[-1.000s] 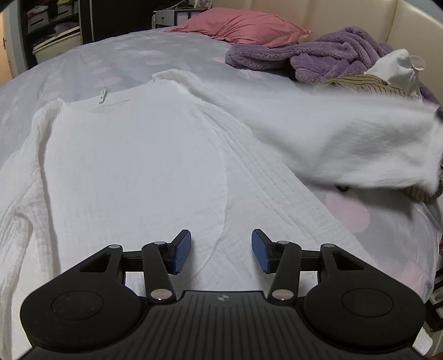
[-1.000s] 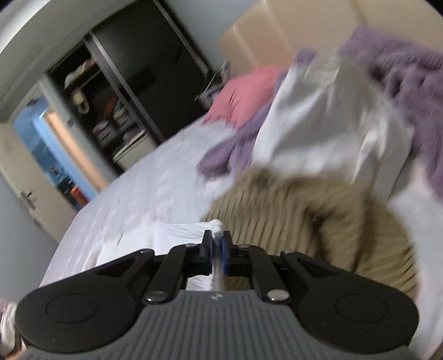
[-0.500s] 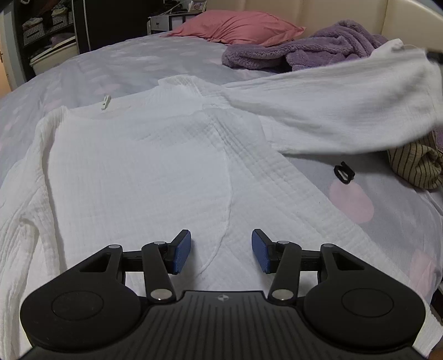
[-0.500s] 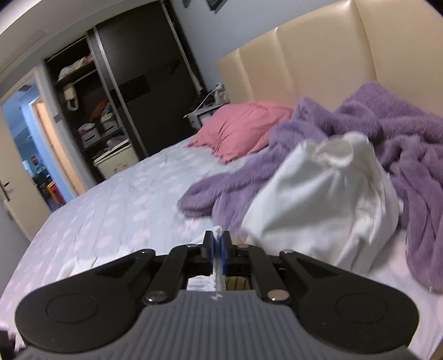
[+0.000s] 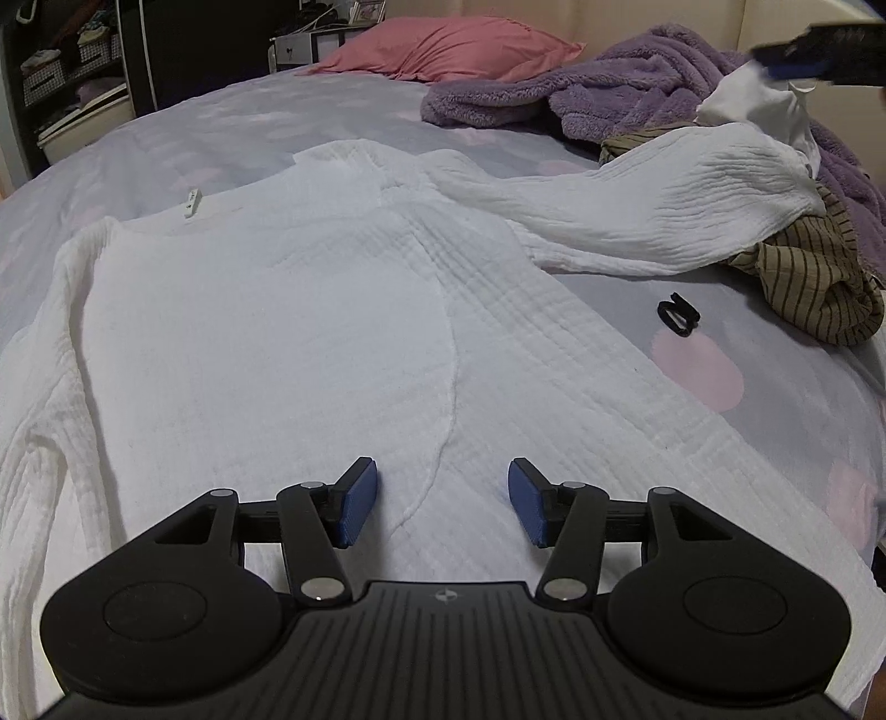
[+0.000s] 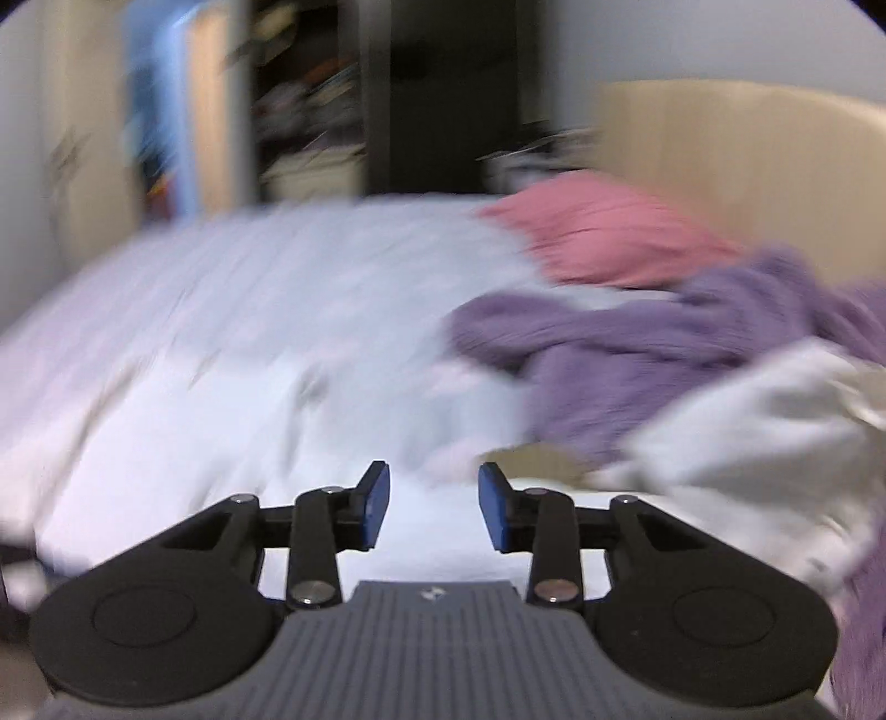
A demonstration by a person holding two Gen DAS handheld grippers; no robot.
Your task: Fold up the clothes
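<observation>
A white crinkled shirt [image 5: 288,310] lies spread flat on the bed, its right sleeve [image 5: 664,205] stretched out toward the clothes pile. My left gripper [image 5: 443,501] hovers over the shirt's lower hem, its jaws opening a little, with nothing between the blue pads. In the left wrist view, one blue fingertip [image 5: 786,66] of my right gripper shows at the top right, above the sleeve's end. The right wrist view is blurred by motion; there my right gripper [image 6: 433,507] has its jaws opening with nothing between them, and the white shirt [image 6: 183,443] lies below it.
A striped tan garment [image 5: 814,277], a white garment [image 5: 758,105] and a purple fleece [image 5: 609,88] are piled at the right. A pink pillow [image 5: 454,47] lies by the headboard. A small black clip [image 5: 676,314] rests on the lilac sheet [image 5: 720,421]. Dark shelves stand beyond the bed.
The right gripper, earlier shut on the sleeve's cuff, has let it go and swung away. The sleeve dropped from mid-air onto the bed and the pile. The left gripper widened slightly.
</observation>
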